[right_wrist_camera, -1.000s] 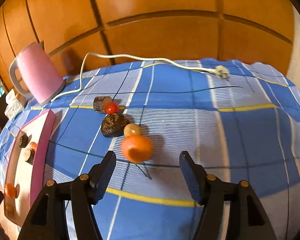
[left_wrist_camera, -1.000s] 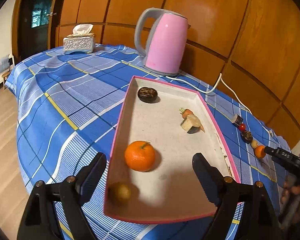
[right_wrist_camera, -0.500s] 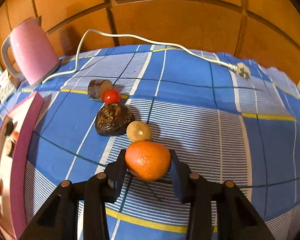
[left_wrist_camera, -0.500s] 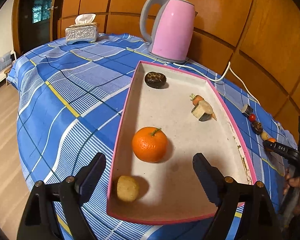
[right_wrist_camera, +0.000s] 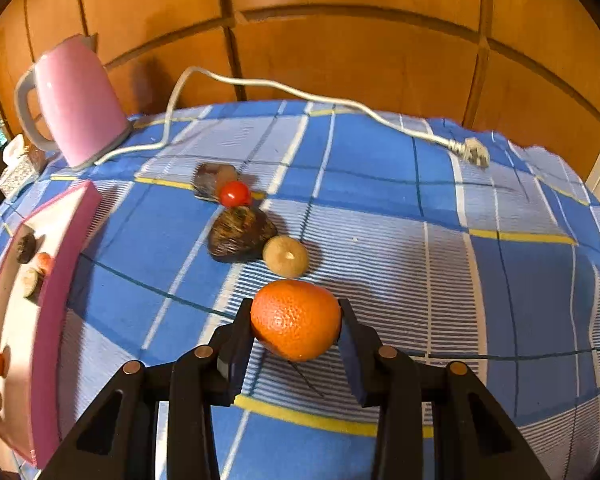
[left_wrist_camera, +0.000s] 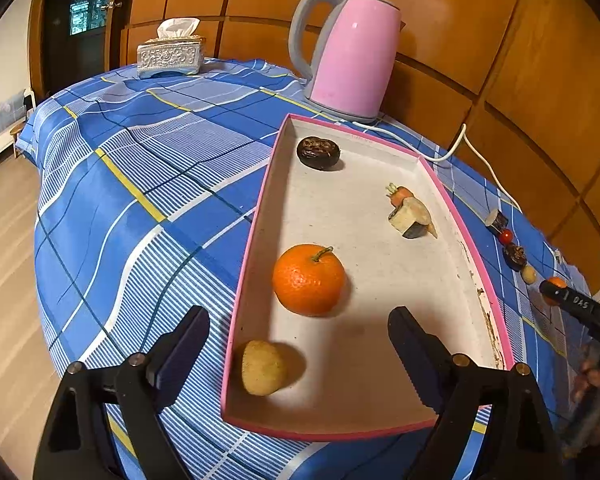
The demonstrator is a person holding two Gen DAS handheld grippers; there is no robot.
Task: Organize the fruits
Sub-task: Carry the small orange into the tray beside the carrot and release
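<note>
Right wrist view shows the right gripper (right_wrist_camera: 296,322) squeezing an orange (right_wrist_camera: 296,319) on the cloth, likely to carry it to the pink tray (left_wrist_camera: 466,222) — the left gripper (left_wrist_camera: 298,344) waits there, fingers wide and opening, holding nothing.

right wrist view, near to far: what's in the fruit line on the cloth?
orange in the right gripper → small tan round fruit → dark wrinkled fruit → red cherry tomato → cut brown piece
</note>
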